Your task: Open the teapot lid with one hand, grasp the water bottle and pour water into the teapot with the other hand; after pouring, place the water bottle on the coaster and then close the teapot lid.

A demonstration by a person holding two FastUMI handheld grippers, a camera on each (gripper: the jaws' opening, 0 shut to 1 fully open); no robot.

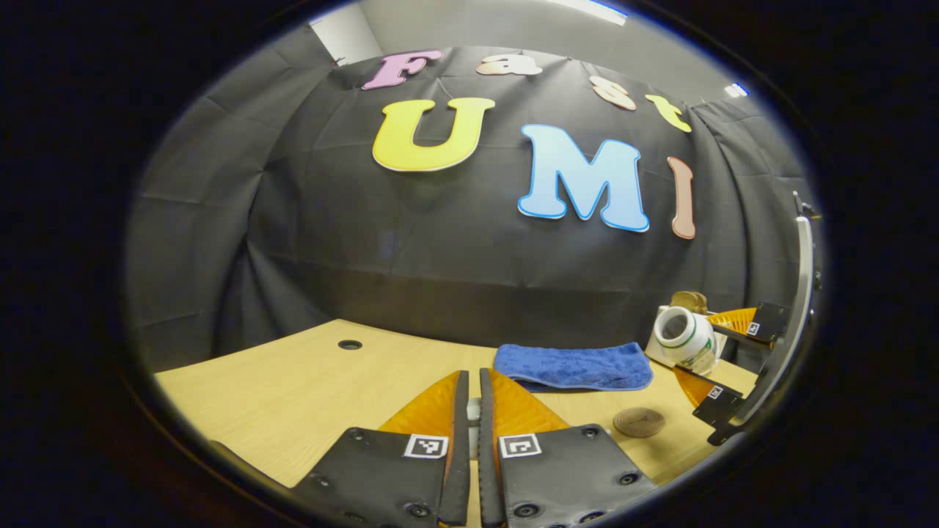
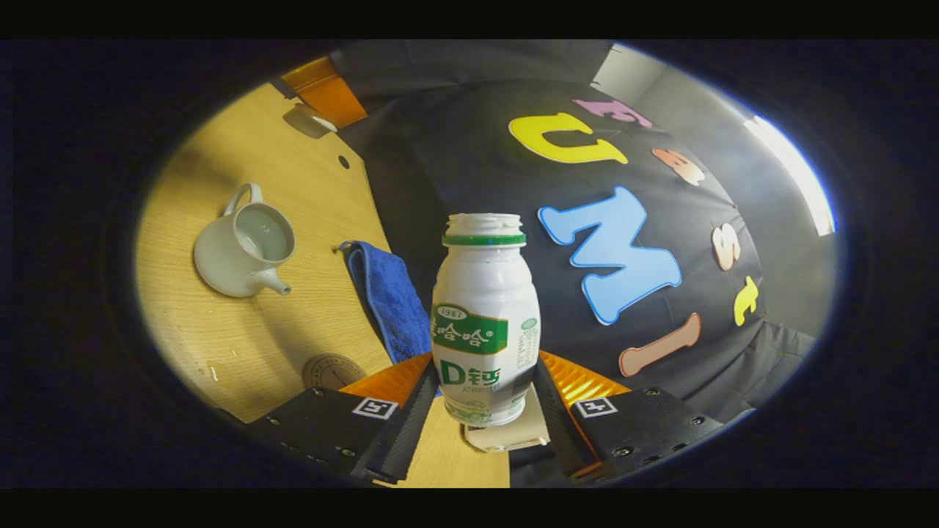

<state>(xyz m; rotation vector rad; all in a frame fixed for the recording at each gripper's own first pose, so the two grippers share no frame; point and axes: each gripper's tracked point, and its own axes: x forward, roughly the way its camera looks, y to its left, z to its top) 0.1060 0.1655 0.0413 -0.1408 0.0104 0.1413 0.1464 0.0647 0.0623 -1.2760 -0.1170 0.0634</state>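
Observation:
My right gripper [image 2: 484,389] is shut on the water bottle [image 2: 484,315], a white uncapped bottle with a green label. In the left gripper view the bottle [image 1: 682,337] lies tipped on its side at the far right, mouth facing me, held by the right gripper [image 1: 710,353]. The white teapot [image 2: 242,249] stands open on the table, apart from the bottle. My left gripper [image 1: 473,381] is shut on the teapot lid [image 1: 475,414], of which a small grey part shows. In the right gripper view the left gripper [image 2: 326,92] holds the lid [image 2: 308,119] above the table's far end.
A folded blue towel [image 1: 572,367] lies at the back of the wooden table [image 1: 293,396], against the black cloth wall. A round brown coaster [image 1: 638,422] sits in front of it, seen also as the coaster [image 2: 334,372] near my right fingers. A cable hole [image 1: 350,344] marks the tabletop.

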